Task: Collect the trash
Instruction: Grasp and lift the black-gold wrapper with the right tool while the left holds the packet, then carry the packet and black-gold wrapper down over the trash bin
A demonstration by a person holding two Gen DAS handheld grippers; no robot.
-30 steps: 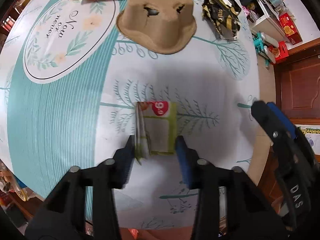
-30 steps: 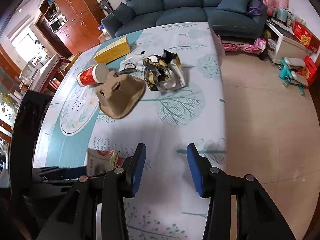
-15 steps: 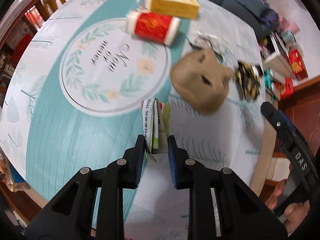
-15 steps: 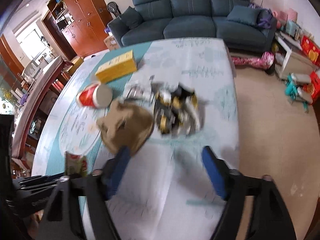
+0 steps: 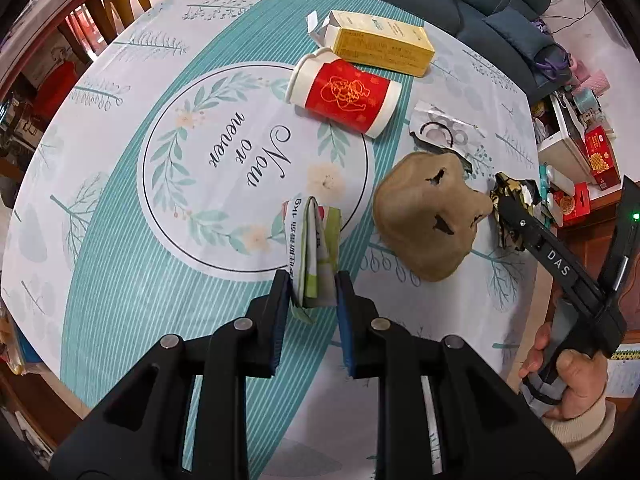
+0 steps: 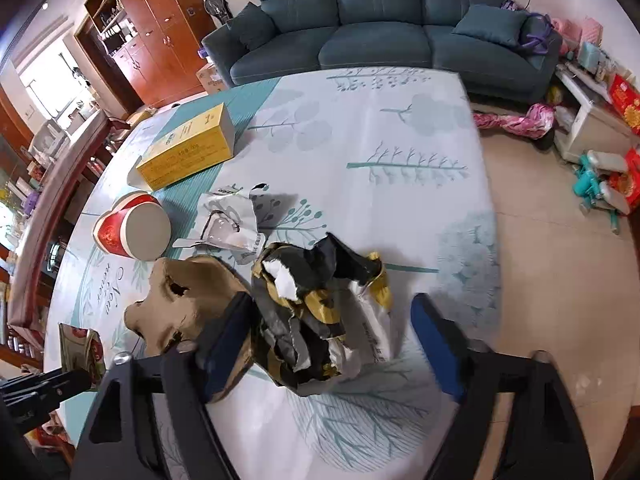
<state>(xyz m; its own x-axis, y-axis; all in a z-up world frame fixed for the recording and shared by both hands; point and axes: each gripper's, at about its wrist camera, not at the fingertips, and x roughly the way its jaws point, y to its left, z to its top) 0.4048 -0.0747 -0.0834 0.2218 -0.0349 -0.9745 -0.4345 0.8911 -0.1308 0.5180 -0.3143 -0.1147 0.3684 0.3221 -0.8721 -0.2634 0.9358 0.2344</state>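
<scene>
Two pieces of trash are in play at once, and several more wait on the table [image 5: 120,288]. On the left, the left gripper [image 5: 310,300] has its fingers [image 5: 280,296] pressed onto a folded green-and-white wrapper [image 5: 314,252], flattened into a thin stack and lifted clear of the cloth; that pickup looks done, so what remains for it is carrying it off to wherever the trash goes, which no view shows. Farther along the table lie a red paper cup [image 5: 346,96] on its side, a yellow box [image 5: 382,44] just behind it, a torn clear packet [image 5: 444,130], and a brown pulp cup holder [image 5: 426,216] upside down, dented and holed. On the right, the right gripper [image 6: 332,344] hangs with its fingers [image 6: 226,340] spread on either side of a crumpled black-and-gold bag [image 6: 316,312]; its jaws have just been narrowing from a wider stance, with the bag between them but not yet pinched. The left finger sits close against the cup holder's edge, so the next move seems to call for closing squarely on the bag alone, low enough to catch its bulk. The bag is loose, torn and puffy, with white lining showing, and will likely squash before it holds.
</scene>
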